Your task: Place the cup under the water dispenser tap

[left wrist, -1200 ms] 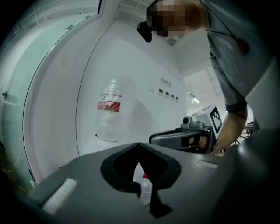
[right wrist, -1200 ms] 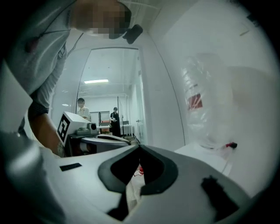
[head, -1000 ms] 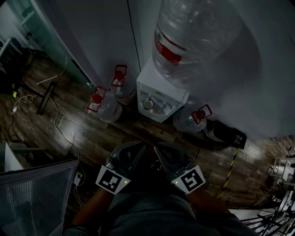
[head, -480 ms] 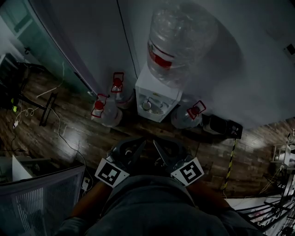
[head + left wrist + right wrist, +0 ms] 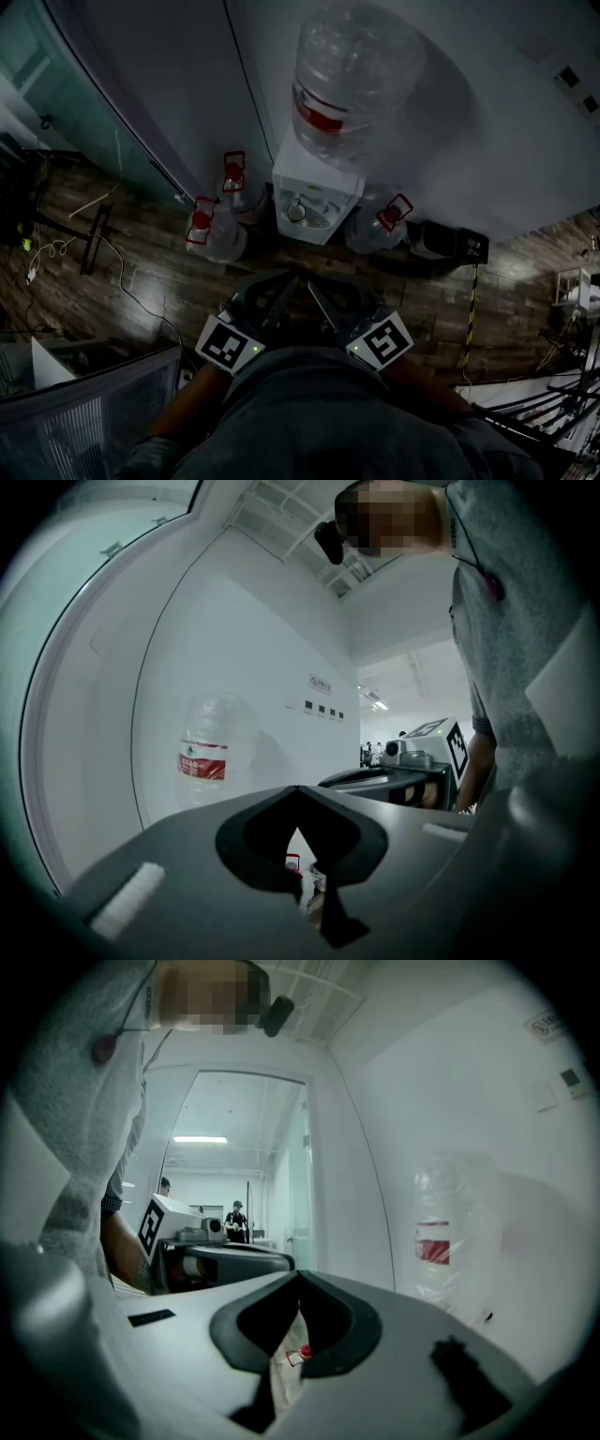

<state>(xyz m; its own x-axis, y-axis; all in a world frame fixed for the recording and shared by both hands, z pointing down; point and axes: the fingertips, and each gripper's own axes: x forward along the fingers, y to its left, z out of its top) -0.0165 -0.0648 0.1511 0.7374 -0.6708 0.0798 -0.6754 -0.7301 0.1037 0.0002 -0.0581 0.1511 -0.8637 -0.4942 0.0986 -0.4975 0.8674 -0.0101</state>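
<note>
The white water dispenser (image 5: 319,192) stands against the wall with a big clear bottle (image 5: 349,80) on top. A small round thing that looks like a cup (image 5: 296,213) sits on its front ledge. My left gripper (image 5: 292,283) and right gripper (image 5: 312,287) are held side by side close to the person's body, short of the dispenser and pointing at it. In its own view the left gripper (image 5: 298,789) is shut with nothing in it. The right gripper (image 5: 298,1275) is likewise shut and holds nothing. The bottle (image 5: 211,752) shows ahead in both gripper views.
Spare water bottles with red caps stand on the wooden floor on the dispenser's left (image 5: 204,232) and right (image 5: 382,223). A black box (image 5: 452,246) lies further right. A cable (image 5: 122,277) runs across the floor, and a ribbed grey bin (image 5: 84,412) is at the lower left.
Both grippers have risen a little, still side by side and shut. In the head view the dispenser has drifted up and looks slightly smaller.
</note>
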